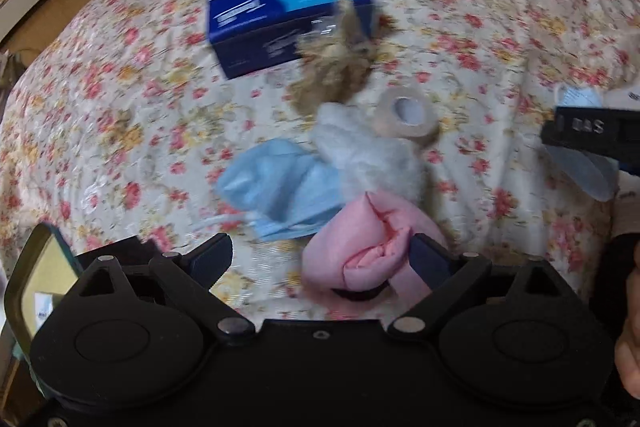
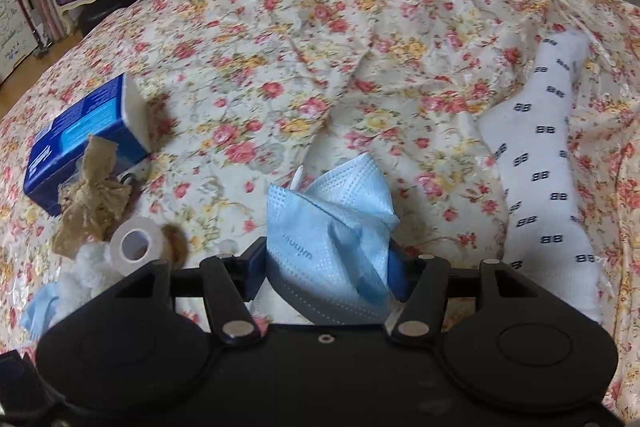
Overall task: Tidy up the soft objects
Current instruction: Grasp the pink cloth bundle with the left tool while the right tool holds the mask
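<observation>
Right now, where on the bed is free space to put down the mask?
Free: floral bedspread between blue box and white patterned sock. Crowded: the left, where tape roll, brown cloth, white fluff cluster. The right gripper holds the mask.

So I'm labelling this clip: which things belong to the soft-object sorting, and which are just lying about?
Job:
light blue face mask in right gripper
pink padded pouch at left gripper
fluffy white plush
crumpled brown fabric
second blue mask

Lying about:
dark blue cardboard box
tape roll
</observation>
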Demonstrator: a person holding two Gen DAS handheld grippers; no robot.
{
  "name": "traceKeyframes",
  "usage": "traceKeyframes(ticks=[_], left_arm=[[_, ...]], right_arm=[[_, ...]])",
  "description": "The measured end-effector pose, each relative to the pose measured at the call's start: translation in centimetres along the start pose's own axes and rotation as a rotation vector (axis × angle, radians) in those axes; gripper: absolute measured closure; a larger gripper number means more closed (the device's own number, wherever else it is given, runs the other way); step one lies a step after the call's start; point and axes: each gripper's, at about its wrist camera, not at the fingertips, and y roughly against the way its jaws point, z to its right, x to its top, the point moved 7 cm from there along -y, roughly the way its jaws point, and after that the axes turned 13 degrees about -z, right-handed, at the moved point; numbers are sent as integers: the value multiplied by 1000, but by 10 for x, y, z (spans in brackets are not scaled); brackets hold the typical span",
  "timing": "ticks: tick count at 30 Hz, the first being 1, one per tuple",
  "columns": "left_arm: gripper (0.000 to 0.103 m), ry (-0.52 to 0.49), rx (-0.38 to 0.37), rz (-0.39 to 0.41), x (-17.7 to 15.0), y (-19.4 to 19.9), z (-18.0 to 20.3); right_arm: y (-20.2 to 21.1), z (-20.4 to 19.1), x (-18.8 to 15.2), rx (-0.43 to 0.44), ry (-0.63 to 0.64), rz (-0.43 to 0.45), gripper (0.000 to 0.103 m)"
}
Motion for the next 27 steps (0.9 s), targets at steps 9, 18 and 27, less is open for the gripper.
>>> traceKeyframes(ticks=[9,18,27], left_arm=[[11,-101,-64,38,-9,17,44],[11,82,-72,-26,-11,-4,14],[8,127,-75,-79,-5,-27,34]], right_arm=[[2,35,7,-22,-96,19,45],[5,34,5,-7,-89,22,45],[2,29,3,-10,-71,19,45]])
